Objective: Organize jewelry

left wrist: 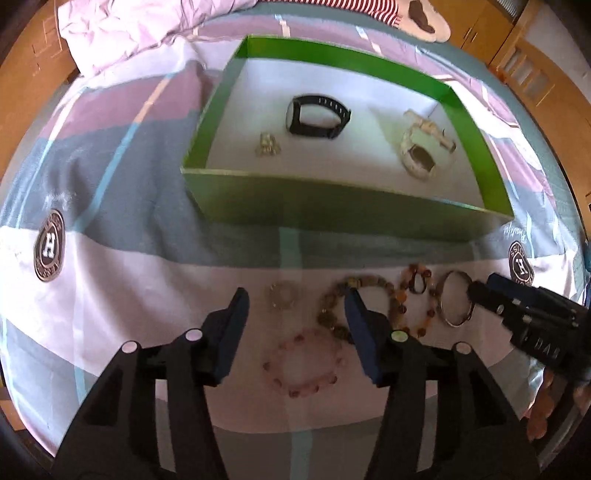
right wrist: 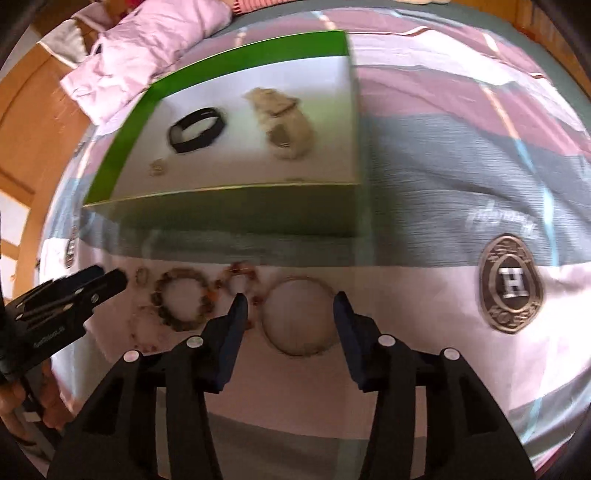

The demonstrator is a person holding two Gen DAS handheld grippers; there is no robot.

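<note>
- The metal bangle (right wrist: 300, 316) lies flat on the bedspread (right wrist: 443, 177), just in front of the green box (right wrist: 236, 216). It is a plain, thin, closed hoop of silver tone, with the pale cloth showing through its middle.
- The right gripper (right wrist: 288, 314) hangs over the bangle with its fingers apart, 1 on each side of the hoop and outside it. Contact cannot be confirmed. The stance suits a grasp across the ring, in this inspector's judgement.
- Beside the bangle, 4 further pieces sit in a loose row: an amber bead bracelet (left wrist: 415, 295), a brown bead bracelet (left wrist: 354, 306), a pink bead bracelet (left wrist: 301, 365) nearest the camera, and a small pale bracelet (left wrist: 282, 294). The amber and brown loops touch or overlap; which one cannot be told.
- The left gripper (left wrist: 295, 321) is above the beaded pieces, fingers apart and holding nothing. Its right finger stands over the brown bracelet, its left finger beside the pale one.
- Inside the box, on its white floor, rest a black watch (left wrist: 317, 116), a white watch (left wrist: 421, 151) and a small gold trinket (left wrist: 266, 144), well apart from each other. That spacing suggests sorted items; the row outside appears to await transfer.
- Both views are motion-blurred, so bead detail is unreliable.
- A crumpled quilt (left wrist: 140, 29) lies beyond the box.
</note>
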